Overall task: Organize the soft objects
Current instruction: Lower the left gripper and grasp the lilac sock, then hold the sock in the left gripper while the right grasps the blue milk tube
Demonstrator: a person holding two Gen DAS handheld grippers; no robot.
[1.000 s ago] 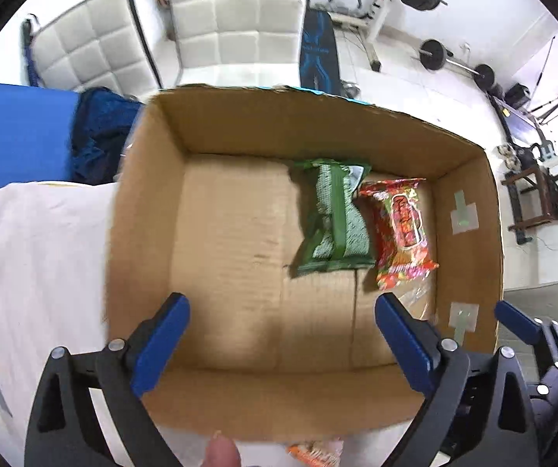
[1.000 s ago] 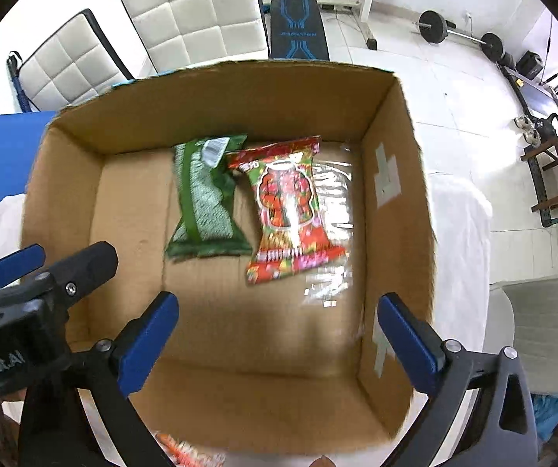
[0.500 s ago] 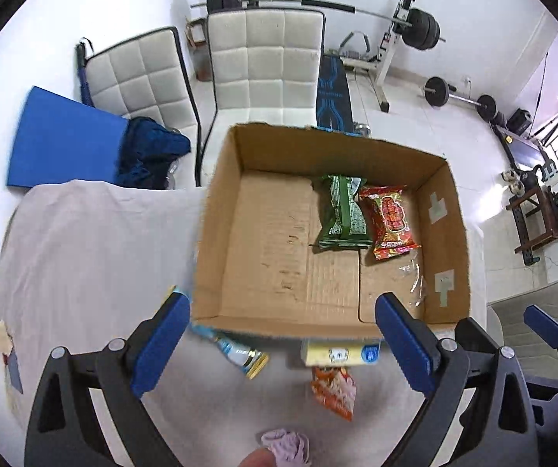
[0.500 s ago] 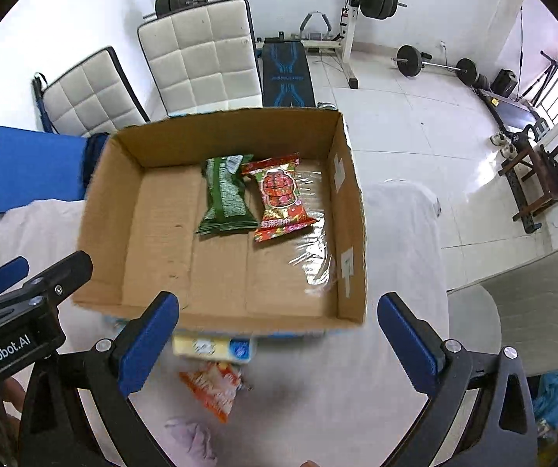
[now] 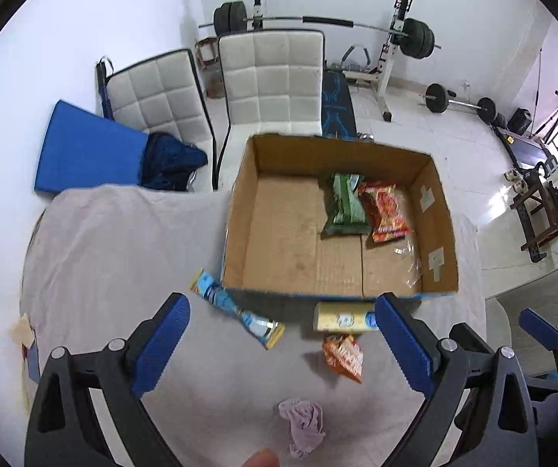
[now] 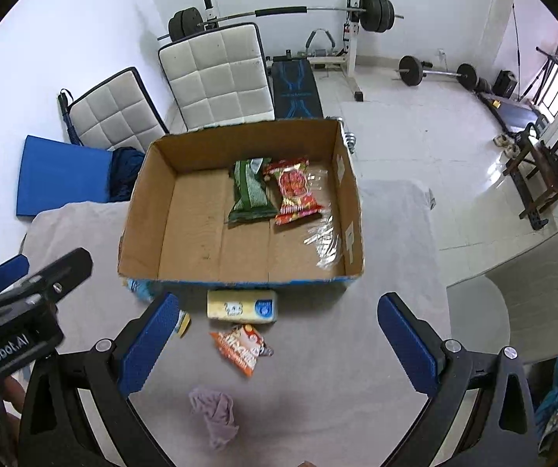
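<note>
Both tools are spread wide and hold nothing: the left tool (image 5: 283, 344) and the right tool (image 6: 277, 344) hover above the cloth-covered counter (image 6: 357, 381). At 12 o'clock sits the cardboard box (image 6: 341, 202), with a green packet (image 6: 248, 194) and a red packet (image 6: 294, 190) side by side inside. Outside its near wall lie a yellow pack (image 6: 242, 308), an orange packet (image 6: 242, 348), a blue-yellow packet (image 5: 236, 313) and, toward 6 o'clock, a crumpled lilac cloth (image 6: 216, 412).
</note>
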